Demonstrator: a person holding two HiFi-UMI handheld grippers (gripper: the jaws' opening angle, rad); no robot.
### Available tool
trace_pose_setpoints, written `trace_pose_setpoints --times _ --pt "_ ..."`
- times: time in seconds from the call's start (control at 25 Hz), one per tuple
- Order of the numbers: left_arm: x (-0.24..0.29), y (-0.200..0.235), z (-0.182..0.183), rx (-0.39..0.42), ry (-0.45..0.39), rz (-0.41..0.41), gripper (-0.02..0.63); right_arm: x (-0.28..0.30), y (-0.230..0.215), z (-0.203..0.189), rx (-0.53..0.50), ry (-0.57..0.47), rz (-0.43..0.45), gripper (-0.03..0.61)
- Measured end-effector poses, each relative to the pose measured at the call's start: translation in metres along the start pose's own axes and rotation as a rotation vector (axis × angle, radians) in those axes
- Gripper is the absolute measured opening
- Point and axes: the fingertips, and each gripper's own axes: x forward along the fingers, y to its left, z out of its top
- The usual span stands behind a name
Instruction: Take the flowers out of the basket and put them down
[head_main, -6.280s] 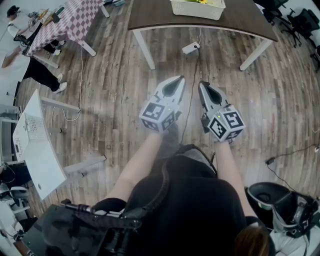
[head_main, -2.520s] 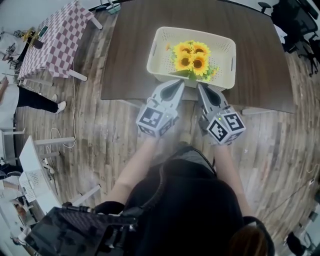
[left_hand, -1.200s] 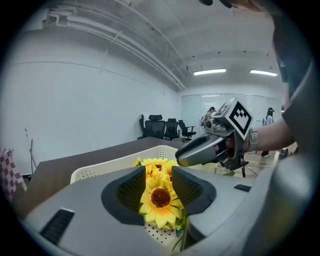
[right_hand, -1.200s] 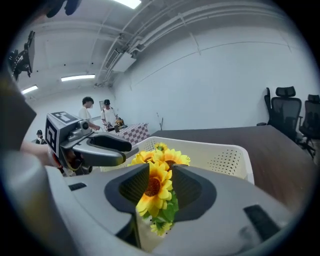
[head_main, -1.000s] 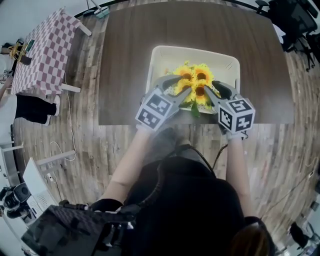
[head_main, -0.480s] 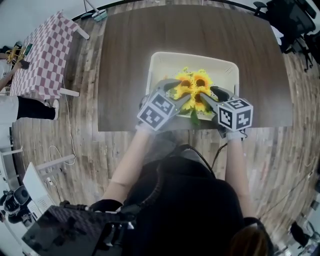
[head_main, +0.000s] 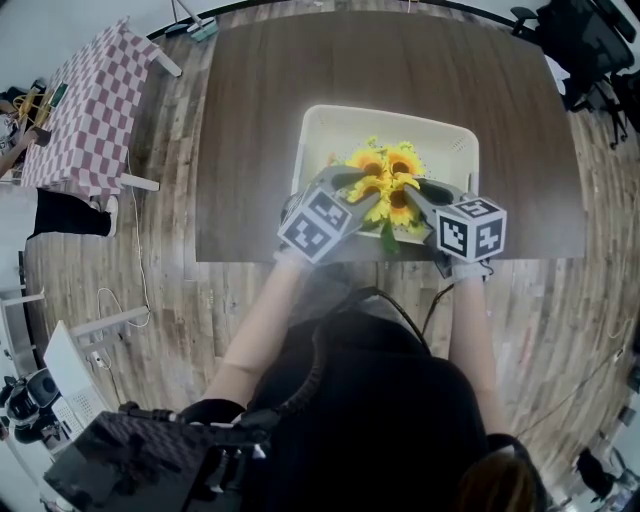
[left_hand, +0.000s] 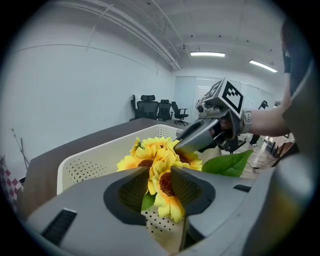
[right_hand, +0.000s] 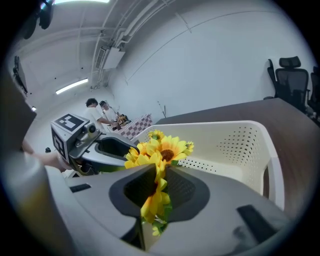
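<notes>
A bunch of yellow sunflowers (head_main: 385, 175) lies in a white perforated basket (head_main: 320, 130) on a dark wooden table (head_main: 250, 120). My left gripper (head_main: 345, 182) reaches into the bunch from the left; its jaws are closing, and a flower head (left_hand: 164, 184) fills the gap between the pads. My right gripper (head_main: 425, 190) comes in from the right. Its jaws are closing too, nearly together, pinching a yellow flower (right_hand: 156, 192). The two grippers face each other across the bunch. A green leaf (left_hand: 227, 165) sticks out near the basket's front edge.
The basket stands near the table's front edge, with bare tabletop (head_main: 520, 150) to either side and behind it. A checkered table (head_main: 95, 85) stands far left with people beside it. Black office chairs (head_main: 590, 40) are at the back right. Wood floor lies below.
Both grippers went from hovering in front of the basket to reaching into it from either side. Their jaws have closed in on the sunflowers.
</notes>
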Motion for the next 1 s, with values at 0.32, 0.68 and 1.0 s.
trace_pose_setpoints --times 0.32,0.68,1.0 --pt "-0.003 0.003 0.001 -0.013 -0.028 0.051 0.042 0.0 0.007 0.0 0.003 -0.027 0.02 0.023" --pt "-0.015 0.003 0.016 -0.017 -0.088 0.136 0.018 -0.011 0.016 0.015 -0.015 -0.107 0.05 0.015" --pt "-0.031 0.01 0.033 -0.029 -0.138 0.219 0.018 -0.019 0.027 0.035 -0.034 -0.167 0.088 0.015"
